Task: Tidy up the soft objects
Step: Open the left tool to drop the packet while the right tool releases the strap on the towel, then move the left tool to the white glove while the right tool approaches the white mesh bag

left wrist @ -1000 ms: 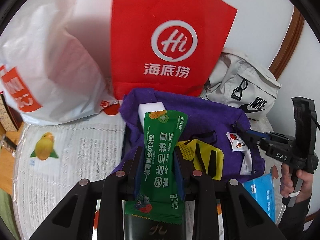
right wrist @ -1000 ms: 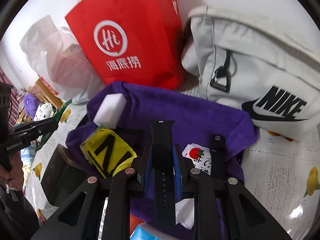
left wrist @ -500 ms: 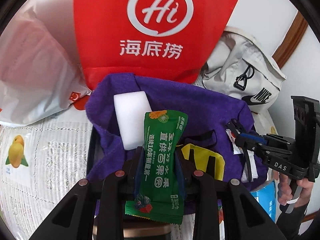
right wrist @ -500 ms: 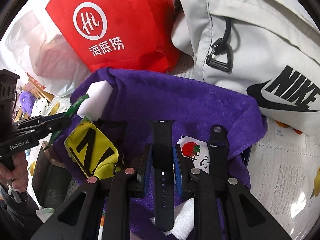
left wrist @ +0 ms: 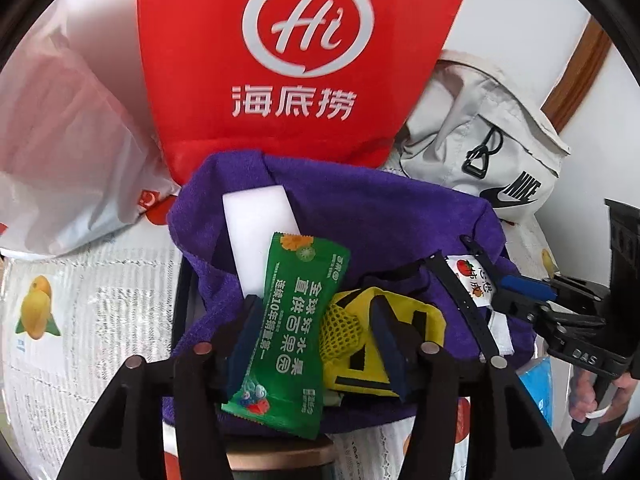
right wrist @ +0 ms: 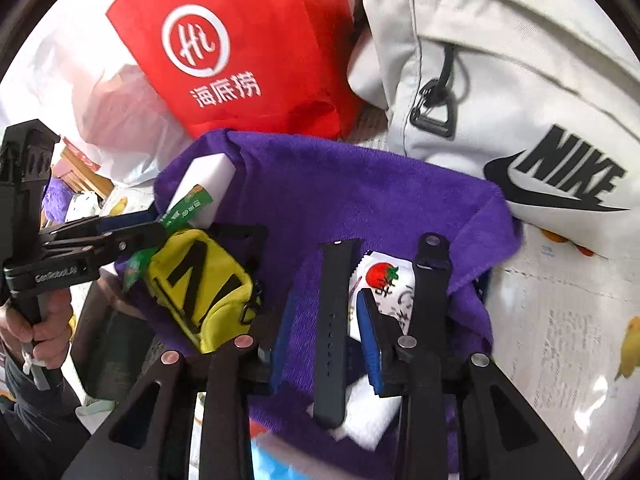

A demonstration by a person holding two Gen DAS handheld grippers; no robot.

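Left hand-held gripper point(left wrist: 316, 328): jaws just spread, green snack packet point(left wrist: 292, 332) loose between | right hand-held gripper point(right wrist: 326, 336): jaws just spread, black watch strap point(right wrist: 334, 328) released | both on the purple towel point(right wrist: 360, 192), red bag at 12 o'clock | we judge the packet could slide off the towel's near edge.

A plain white wall point(left wrist: 500, 8) forms the backdrop. A brown wooden trim strip point(left wrist: 576, 76) runs diagonally across the wall at the upper right of the left wrist view. The work surface is covered by a white printed paper sheet point(left wrist: 92, 292) bearing grey text columns and yellow fruit illustrations point(left wrist: 36, 312). Lighting is bright and even.
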